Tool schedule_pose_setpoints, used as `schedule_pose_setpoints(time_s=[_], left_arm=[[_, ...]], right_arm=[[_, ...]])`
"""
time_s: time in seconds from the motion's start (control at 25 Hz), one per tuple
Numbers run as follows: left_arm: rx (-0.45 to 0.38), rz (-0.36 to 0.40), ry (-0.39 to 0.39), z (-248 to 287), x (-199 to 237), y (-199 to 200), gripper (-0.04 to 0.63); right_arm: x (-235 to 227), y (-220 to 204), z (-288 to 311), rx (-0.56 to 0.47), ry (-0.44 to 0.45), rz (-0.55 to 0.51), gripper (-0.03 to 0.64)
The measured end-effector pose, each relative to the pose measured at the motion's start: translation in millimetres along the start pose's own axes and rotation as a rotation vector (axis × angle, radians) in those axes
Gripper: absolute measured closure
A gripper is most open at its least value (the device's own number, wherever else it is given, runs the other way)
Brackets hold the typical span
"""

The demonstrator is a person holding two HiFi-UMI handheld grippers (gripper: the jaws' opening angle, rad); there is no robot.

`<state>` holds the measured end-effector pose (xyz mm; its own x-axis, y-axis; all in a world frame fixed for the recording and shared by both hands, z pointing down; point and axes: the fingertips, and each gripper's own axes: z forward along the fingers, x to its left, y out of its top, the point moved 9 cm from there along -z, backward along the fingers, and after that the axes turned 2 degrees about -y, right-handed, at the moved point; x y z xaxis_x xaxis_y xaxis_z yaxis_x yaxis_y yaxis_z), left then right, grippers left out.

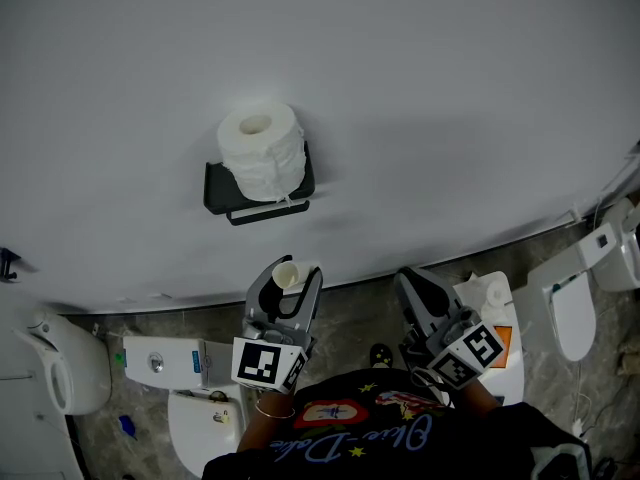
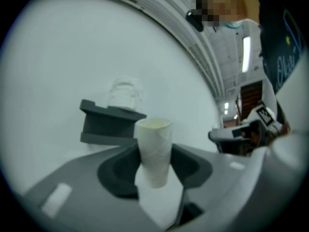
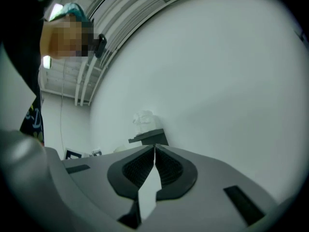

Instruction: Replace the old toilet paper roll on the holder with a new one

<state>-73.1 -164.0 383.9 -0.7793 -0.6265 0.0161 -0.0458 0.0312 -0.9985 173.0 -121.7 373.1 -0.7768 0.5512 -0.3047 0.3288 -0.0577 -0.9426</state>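
A full white toilet paper roll (image 1: 262,150) stands on end on top of the black wall holder (image 1: 258,196). Below it, my left gripper (image 1: 290,273) is shut on an empty cardboard tube (image 1: 286,275). In the left gripper view the tube (image 2: 154,151) stands upright between the jaws, with the holder (image 2: 108,122) and the roll (image 2: 125,93) behind it. My right gripper (image 1: 412,280) is to the right, away from the wall, shut and empty. In the right gripper view its jaws (image 3: 154,151) are pressed together, and the holder (image 3: 149,137) and the roll (image 3: 144,119) show small beyond them.
The grey wall fills most of the head view. On the floor below stand a white toilet (image 1: 575,313) at right, a white fixture (image 1: 60,368) at left and a cistern (image 1: 165,363). A white unit (image 1: 492,298) sits just right of my right gripper.
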Motion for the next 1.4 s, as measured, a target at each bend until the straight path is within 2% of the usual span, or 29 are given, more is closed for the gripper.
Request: schedule_pose_setpoints(time_s=[0.12,0.24,0.4,0.44,0.52,0.68,0.76,0.84,0.96,1.16,1.24,1.4], left_arm=[[0.0,0.023,0.005,-4.3,0.7,0.7,0.414],[-0.004,0.015,0.022,-9.8,0.7,3.5,0.413],[-0.003,0.025,0.032,-20.2,1.4,2.9,0.413],[-0.003,0.022,0.032,-22.8,1.2,3.4,0.413],[-0.002,0.015,0.036,-28.0,1.0,3.6,0.413],[-0.013,0.004,0.055,-36.8,-0.2,7.5,0.413],[-0.014,-0.001,0.076,-43.3,0.7,7.8,0.413],[-0.004,-0.006,0.108,-51.4,3.9,7.0,0.413],[-0.011,-0.016,0.145,-63.3,8.4,5.9,0.413],[-0.025,-0.025,0.194,-82.9,19.3,-1.1,0.413],[-0.029,-0.031,0.214,-87.6,24.6,-1.1,0.413],[-0.037,-0.036,0.25,-96.8,33.8,1.5,0.413]], right_arm=[[2.2,5.7,4.3,-0.031,0.062,0.013,0.601],[7.8,18.2,18.4,-0.016,0.143,-0.118,0.6],[20.4,57.2,53.8,0.006,0.323,-0.291,0.598],[25.5,68.2,64.3,0.018,0.373,-0.332,0.58],[38.3,90.4,86.0,0.037,0.485,-0.429,0.43],[66.6,131.8,130.1,0.171,0.658,-0.679,0.426],[78.1,150.8,156.0,0.248,0.695,-0.772,0.426],[85.4,166.1,183.7,0.282,0.715,-0.867,0.426],[86.9,173.4,220.7,0.364,0.768,-0.988,0.426],[90.1,156.8,250.2,0.576,0.858,-1.058,0.425],[91.8,152.3,258.8,0.646,0.867,-1.072,0.419],[97.9,144.3,272.5,0.795,0.863,-1.168,0.417]])
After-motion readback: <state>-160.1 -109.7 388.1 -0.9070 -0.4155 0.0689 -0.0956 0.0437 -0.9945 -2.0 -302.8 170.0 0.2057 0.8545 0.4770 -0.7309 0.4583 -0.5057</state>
